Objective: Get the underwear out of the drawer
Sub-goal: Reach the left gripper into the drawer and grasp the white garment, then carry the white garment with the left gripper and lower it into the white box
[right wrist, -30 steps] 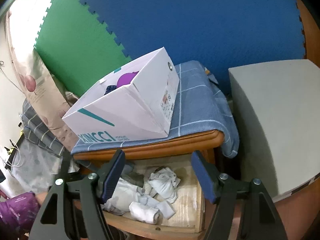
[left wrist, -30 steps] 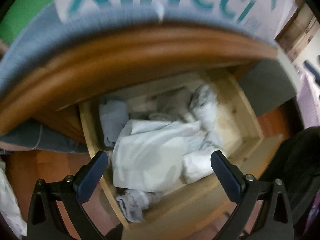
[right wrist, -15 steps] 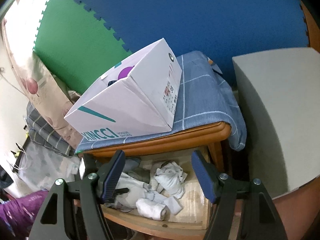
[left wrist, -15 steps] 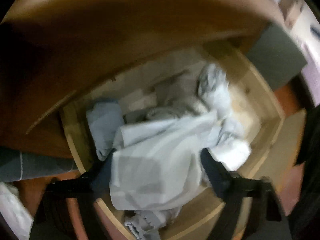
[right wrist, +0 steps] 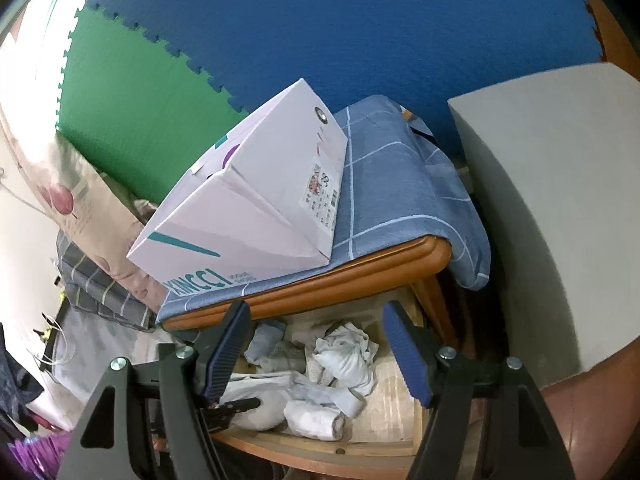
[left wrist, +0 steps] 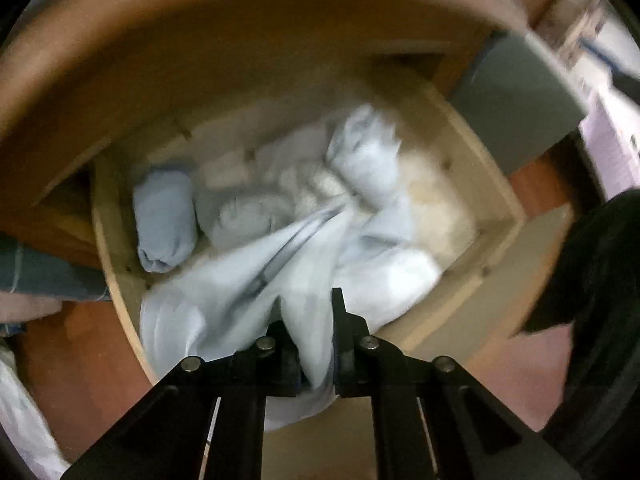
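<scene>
The open wooden drawer (left wrist: 496, 200) holds several rolled and crumpled pale garments. My left gripper (left wrist: 310, 320) is shut on a pale blue-white piece of underwear (left wrist: 248, 280) at the drawer's front, and the cloth is stretched taut toward the fingers. The same gripper shows in the right wrist view (right wrist: 240, 404), low at the drawer's left front, with the cloth (right wrist: 260, 400) at its tip. My right gripper (right wrist: 316, 344) is open and empty, held above the drawer (right wrist: 396, 412).
A blue rolled garment (left wrist: 164, 224) lies at the drawer's left, a white crumpled one (left wrist: 364, 156) at the back. A white XINCCI box (right wrist: 256, 208) sits on a blue checked cloth (right wrist: 400, 200) on the cabinet top. A grey block (right wrist: 560, 208) stands right.
My left gripper has gone down into the drawer and closed on the pale underwear, which is now pulled into a taut fold. The right gripper has stayed open and drifted slightly closer.
</scene>
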Demonstrator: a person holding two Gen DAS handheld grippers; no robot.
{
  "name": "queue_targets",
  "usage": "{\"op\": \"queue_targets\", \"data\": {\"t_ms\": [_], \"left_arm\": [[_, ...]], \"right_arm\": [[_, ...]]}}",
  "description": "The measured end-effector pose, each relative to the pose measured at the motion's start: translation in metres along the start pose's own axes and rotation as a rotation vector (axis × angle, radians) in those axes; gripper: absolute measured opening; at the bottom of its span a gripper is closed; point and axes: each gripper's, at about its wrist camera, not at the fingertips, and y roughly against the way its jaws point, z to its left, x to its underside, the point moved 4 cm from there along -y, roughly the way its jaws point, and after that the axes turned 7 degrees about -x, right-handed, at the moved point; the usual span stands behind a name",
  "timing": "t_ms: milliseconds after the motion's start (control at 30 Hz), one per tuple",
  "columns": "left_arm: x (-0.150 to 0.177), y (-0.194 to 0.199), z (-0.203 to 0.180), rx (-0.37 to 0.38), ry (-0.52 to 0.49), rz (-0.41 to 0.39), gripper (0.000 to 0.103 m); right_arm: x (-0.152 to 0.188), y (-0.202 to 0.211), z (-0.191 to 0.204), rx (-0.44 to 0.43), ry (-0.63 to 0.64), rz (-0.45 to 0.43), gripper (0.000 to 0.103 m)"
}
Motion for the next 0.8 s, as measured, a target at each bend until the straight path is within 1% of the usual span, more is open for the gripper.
{"op": "queue_targets", "data": {"t_ms": [67,133,300,333,500,633,667,733,800], "left_arm": [[0.000,0.025,0.001,0.019,0.043,-0.062,0.009],[-0.002,0.040,-0.001,0.044,0.071,-0.099,0.009],[-0.004,0.086,-0.007,0.075,0.121,-0.205,0.009],[-0.005,0.092,-0.005,0.085,0.133,-0.219,0.009],[-0.011,0.156,-0.005,0.136,0.169,-0.321,0.009],[-0.025,0.214,-0.009,0.164,0.178,-0.408,0.009],[-0.033,0.236,-0.010,0.168,0.180,-0.442,0.009],[-0.043,0.262,-0.010,0.175,0.184,-0.481,0.009],[-0.062,0.293,-0.007,0.186,0.199,-0.524,0.009]], "right_arm": [[-0.001,0.000,-0.005,-0.010,-0.030,-0.004,0.071],[-0.002,0.001,-0.011,-0.025,-0.070,-0.006,0.071],[-0.003,0.004,-0.025,-0.043,-0.160,-0.029,0.071],[-0.003,0.004,-0.027,-0.043,-0.166,-0.031,0.071],[-0.003,0.004,-0.025,-0.031,-0.154,-0.032,0.071],[-0.003,0.003,-0.023,-0.027,-0.146,-0.031,0.071],[-0.003,0.004,-0.023,-0.027,-0.147,-0.033,0.071],[-0.003,0.004,-0.024,-0.029,-0.150,-0.035,0.071],[-0.003,0.004,-0.023,-0.029,-0.151,-0.036,0.071]]}}
